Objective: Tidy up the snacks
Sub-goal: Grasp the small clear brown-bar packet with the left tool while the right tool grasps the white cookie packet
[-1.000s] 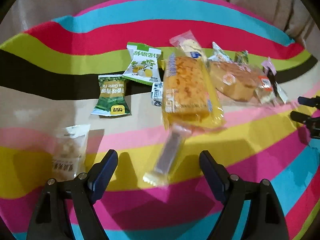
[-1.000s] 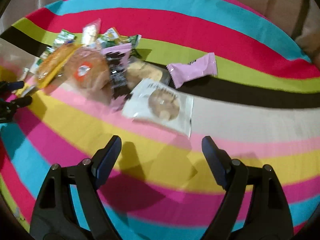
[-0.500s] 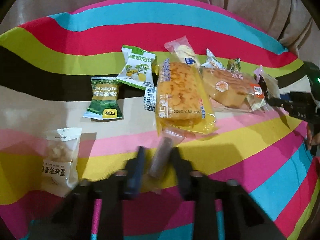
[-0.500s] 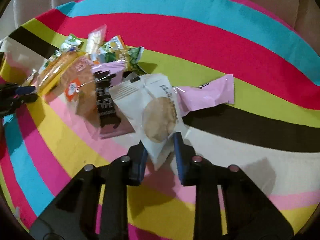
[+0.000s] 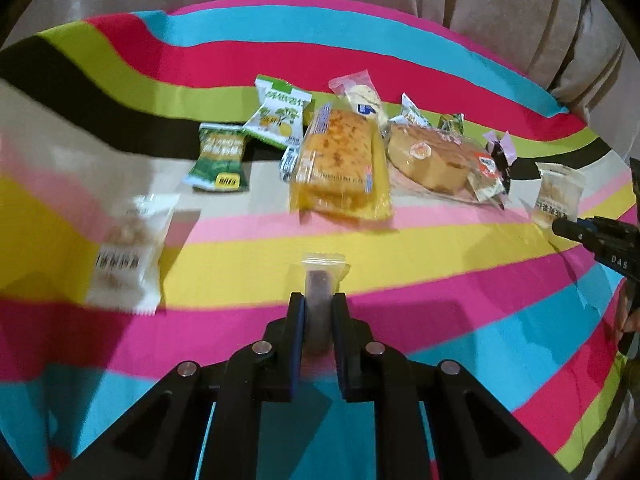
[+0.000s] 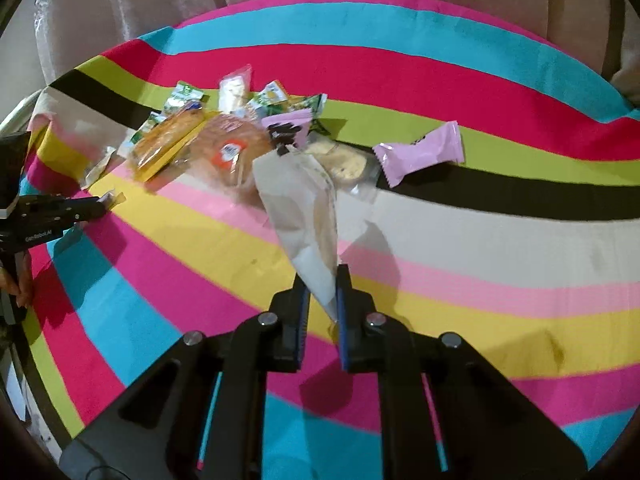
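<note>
- Low centre of the left wrist view: left gripper (image 5: 319, 312) is closing on a slim clear-wrapped brown bar (image 5: 320, 280); pads press its near end, the far end pokes forward over the yellow stripe. Held by one end, probably so it comes away from the pile without dragging neighbours.
- Low centre of the right wrist view: right gripper (image 6: 322, 292) is pressed together on a corner of the white biscuit packet (image 6: 304, 208), which stands up and leans toward the upper left of the frame. Corner pinch looks chosen to avoid crushing the biscuit inside.
- Middle of the left view: the remaining snacks lie in a loose row on the striped cloth (image 5: 400, 248): green pea packet (image 5: 218, 158), white-and-green packet (image 5: 280, 114), yellow-wrapped cake (image 5: 340, 160), round bun in clear wrap (image 5: 432, 158). Several overlap, so sorting is my guess at the step in hand.
- Left edge of that view: blurred white packet (image 5: 128, 248), well apart from the row.
- Upper right of the right view: pink wrapper (image 6: 420, 152), alone on the green and black stripes.
- Judgement: task is early; most of the pile looks unsorted.
</note>
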Demonstrator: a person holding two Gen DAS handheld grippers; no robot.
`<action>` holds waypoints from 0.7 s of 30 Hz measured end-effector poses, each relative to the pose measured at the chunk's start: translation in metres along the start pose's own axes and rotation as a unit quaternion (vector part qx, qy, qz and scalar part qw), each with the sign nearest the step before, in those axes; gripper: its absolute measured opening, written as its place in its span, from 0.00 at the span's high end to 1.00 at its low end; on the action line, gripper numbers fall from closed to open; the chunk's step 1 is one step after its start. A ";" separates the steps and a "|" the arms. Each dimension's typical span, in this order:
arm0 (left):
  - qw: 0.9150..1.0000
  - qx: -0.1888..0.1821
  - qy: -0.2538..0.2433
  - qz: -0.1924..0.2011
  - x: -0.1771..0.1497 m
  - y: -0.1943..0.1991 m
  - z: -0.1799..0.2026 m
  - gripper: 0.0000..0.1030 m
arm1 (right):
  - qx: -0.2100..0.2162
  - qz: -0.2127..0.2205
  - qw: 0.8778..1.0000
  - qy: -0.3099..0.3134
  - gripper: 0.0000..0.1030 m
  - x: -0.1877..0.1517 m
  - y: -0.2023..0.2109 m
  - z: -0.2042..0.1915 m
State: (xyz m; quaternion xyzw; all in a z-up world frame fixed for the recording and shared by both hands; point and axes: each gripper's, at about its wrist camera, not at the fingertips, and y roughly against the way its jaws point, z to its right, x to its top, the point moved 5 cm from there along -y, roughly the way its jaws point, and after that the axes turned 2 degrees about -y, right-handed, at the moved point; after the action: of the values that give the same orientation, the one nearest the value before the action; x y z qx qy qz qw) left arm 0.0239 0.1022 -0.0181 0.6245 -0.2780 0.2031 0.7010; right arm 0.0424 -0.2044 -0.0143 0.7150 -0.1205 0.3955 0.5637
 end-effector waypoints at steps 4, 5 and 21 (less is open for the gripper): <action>1.000 0.008 0.003 0.001 -0.015 0.015 0.003 0.86 | 0.008 0.007 1.000 -0.023 0.86 -0.013 0.014 -0.009; 1.000 0.008 0.003 0.001 -0.017 0.017 0.005 0.86 | 0.011 0.010 0.999 -0.028 0.86 -0.016 0.020 -0.011; 1.000 -0.007 -0.018 -0.006 -0.061 0.056 0.051 0.86 | 0.038 0.014 0.998 -0.055 0.86 -0.070 0.085 -0.053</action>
State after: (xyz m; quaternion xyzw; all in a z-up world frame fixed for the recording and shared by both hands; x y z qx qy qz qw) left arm -0.0650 0.0636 -0.0111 0.6250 -0.2885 0.1860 0.7011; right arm -0.0791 -0.2042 -0.0005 0.7548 -0.1465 0.3677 0.5231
